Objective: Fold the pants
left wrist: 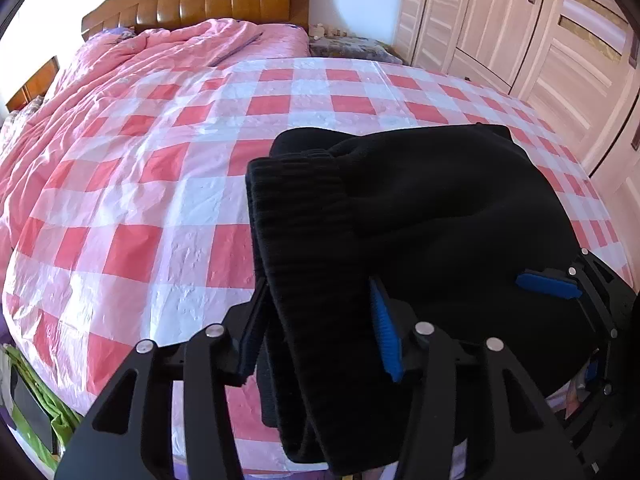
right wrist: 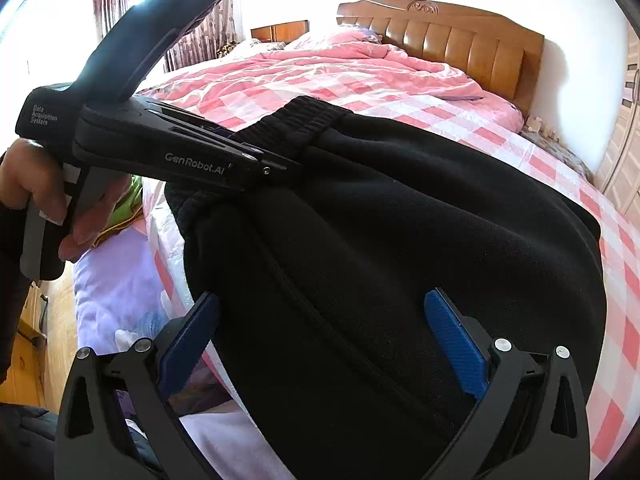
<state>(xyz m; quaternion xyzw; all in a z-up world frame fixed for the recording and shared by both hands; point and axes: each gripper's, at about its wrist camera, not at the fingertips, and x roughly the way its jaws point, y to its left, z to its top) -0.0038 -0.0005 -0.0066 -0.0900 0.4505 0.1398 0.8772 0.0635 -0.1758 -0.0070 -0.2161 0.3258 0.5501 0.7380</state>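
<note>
Black pants (left wrist: 440, 216) lie bunched on the near edge of the bed, over the red-and-white checked sheet (left wrist: 160, 184). My left gripper (left wrist: 320, 312) is shut on the ribbed waistband (left wrist: 304, 240), which passes between its blue pads (left wrist: 386, 332). In the right wrist view the left gripper (right wrist: 276, 168) clamps the waistband (right wrist: 296, 128) from the left. My right gripper (right wrist: 324, 344) stands open, its blue pads (right wrist: 456, 344) either side of the black fabric (right wrist: 400, 260), not closed on it. It also shows in the left wrist view (left wrist: 548, 282).
A pink quilt (left wrist: 100, 76) covers the bed's far part before a wooden headboard (left wrist: 208, 0). Wardrobe doors (left wrist: 540, 32) stand at right. A green bag (left wrist: 44, 400) sits by the bed's left side. Wooden floor (right wrist: 48, 320) lies beside the bed.
</note>
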